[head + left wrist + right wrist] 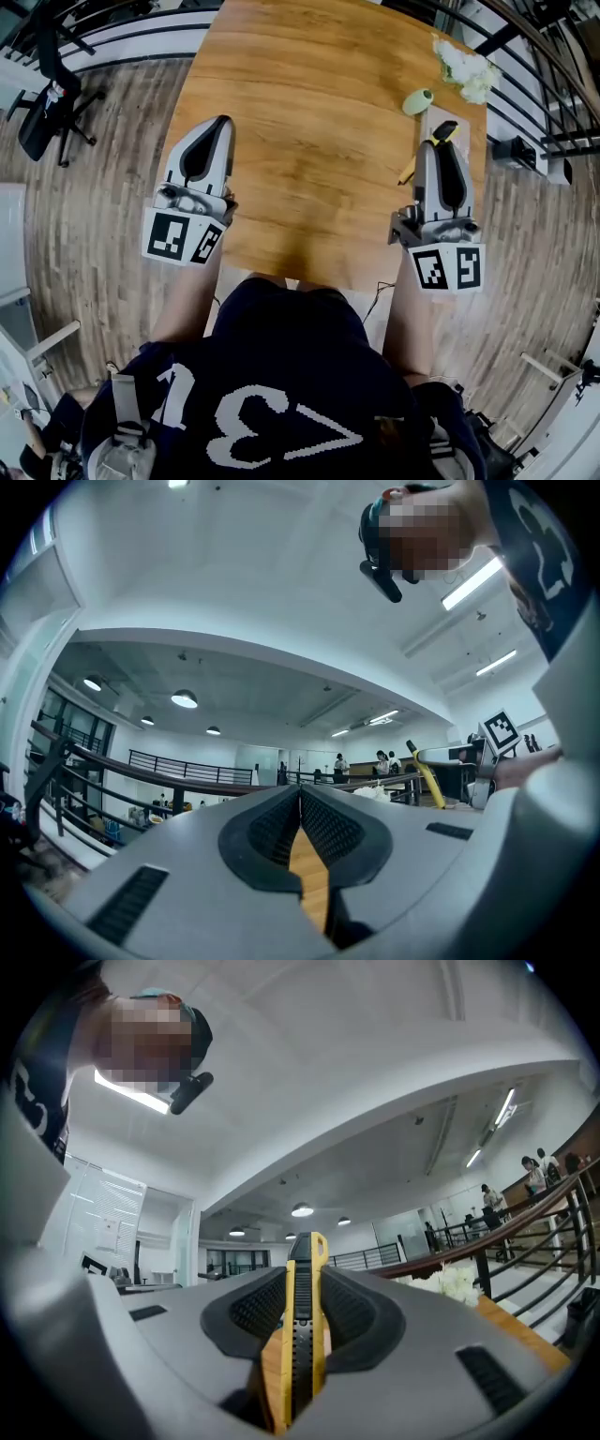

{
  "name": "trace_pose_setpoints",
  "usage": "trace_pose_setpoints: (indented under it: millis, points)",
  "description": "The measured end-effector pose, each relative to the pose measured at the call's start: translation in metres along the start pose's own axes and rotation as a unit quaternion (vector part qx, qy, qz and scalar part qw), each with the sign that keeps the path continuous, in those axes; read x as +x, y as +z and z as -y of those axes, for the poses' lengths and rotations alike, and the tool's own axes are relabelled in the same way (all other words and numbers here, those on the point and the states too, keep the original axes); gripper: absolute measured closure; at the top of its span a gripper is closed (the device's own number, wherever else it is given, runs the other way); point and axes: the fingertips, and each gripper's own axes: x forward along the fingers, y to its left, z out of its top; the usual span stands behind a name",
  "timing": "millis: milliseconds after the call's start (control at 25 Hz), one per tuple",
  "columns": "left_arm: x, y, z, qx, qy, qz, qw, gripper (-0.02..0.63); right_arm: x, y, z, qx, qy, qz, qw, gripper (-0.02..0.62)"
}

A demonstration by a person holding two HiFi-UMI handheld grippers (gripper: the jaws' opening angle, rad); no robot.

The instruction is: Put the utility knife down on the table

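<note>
The utility knife (302,1321) is yellow with a black slider and stands upright between the jaws of my right gripper (305,1274), which is shut on it. In the head view its tip (445,131) sticks out past the right gripper (433,143), above the right side of the wooden table (309,112). The knife's other end (406,175) shows below the jaws. My left gripper (223,122) is held over the table's left part; in its own view it (300,791) is shut with nothing between the pads. That view also catches the knife (427,778) at the far right.
A pale green object (417,101) and a bunch of white flowers (466,67) lie at the table's far right corner. A black office chair (47,94) stands on the wood floor to the left. Railings run beyond the table on the right.
</note>
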Motion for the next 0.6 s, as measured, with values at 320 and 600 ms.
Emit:
trace_pose_setpoints:
  millis: [320,600]
  points:
    - [0.0,-0.066,0.016,-0.031,0.007,-0.06,0.9977,0.589,0.007,-0.137,0.039,0.022,-0.011,-0.173,0.985,0.471]
    - [-0.011,-0.126,0.031,-0.064,0.003,-0.108,0.9921,0.589,-0.023,-0.268,0.056,0.033,-0.047,-0.317,0.947,0.471]
